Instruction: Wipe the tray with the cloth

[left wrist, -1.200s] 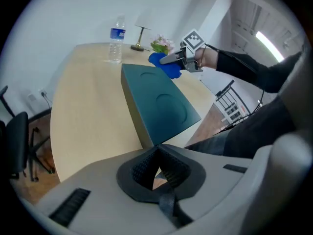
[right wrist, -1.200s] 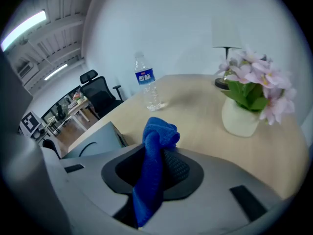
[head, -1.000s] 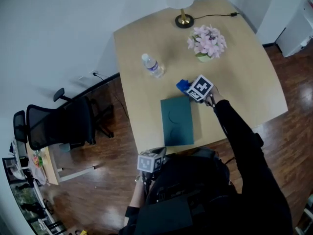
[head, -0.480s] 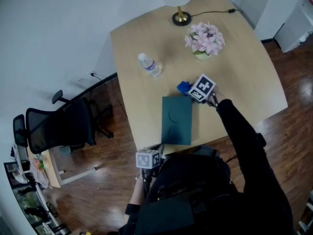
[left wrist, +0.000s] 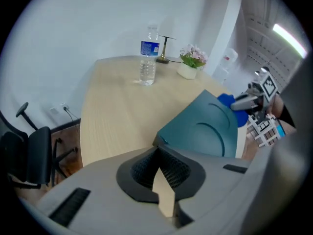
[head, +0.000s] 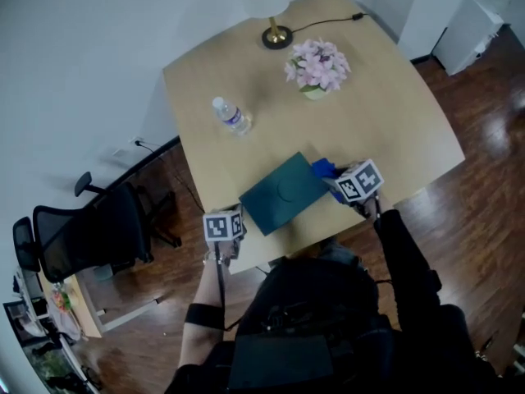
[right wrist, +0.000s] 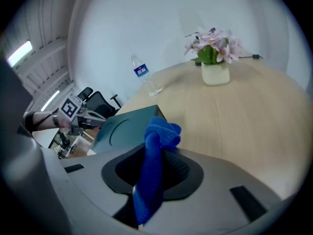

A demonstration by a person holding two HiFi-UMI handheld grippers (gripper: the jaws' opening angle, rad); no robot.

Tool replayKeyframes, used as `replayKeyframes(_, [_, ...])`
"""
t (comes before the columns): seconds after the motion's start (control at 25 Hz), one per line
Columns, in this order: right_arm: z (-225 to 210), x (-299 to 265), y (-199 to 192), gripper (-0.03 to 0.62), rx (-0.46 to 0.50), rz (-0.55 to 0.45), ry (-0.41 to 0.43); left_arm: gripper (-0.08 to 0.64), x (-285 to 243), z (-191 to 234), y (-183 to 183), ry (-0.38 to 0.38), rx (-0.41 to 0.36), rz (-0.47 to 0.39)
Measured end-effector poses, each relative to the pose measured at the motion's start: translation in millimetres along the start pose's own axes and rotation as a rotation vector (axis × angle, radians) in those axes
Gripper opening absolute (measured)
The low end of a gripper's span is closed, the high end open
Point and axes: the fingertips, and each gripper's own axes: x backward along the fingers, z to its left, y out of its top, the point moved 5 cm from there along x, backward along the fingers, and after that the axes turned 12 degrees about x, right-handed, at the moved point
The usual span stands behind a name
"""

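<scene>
- Both tongs have shifted since a second ago. The left tongs [left wrist: 157, 155] came up from below the desk's near edge to the tray. The right tongs [right wrist: 155, 153] drew back toward that edge. The tray itself swung from pointing straight away to a diagonal.
- The left tongs are almost closed, tips nipping the tray's near left corner.
- The right tongs are partly open and clamped on a bunched blue cloth [right wrist: 156, 133], which pokes past the tips beside the tray's far right end.
- The dark teal tray [head: 283, 194] sits on the desk [head: 385, 113] by its front edge, with its long axis running near-left to far-right.
- A bottle [head: 232, 115] and flowers [head: 317, 64] stand well beyond the tray.
</scene>
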Motion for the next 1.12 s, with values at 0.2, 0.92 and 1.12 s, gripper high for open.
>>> replayKeyframes(0.2, [36,6,-38,0.098,-0.074,-0.022,-0.005,0.0,-1,4,24,-0.021,-0.03,-0.022])
replayKeyframes(0.92, [-29,-16,30,0.1,0.003,-0.02,-0.042,0.0,-6,-107,-10,-0.122,-0.381,0.115])
replayKeyframes(1.12, [-27,-27,41,0.1,0.025,-0.002,0.053,0.002,-8,-111,-8,-0.09,-0.412,0.158])
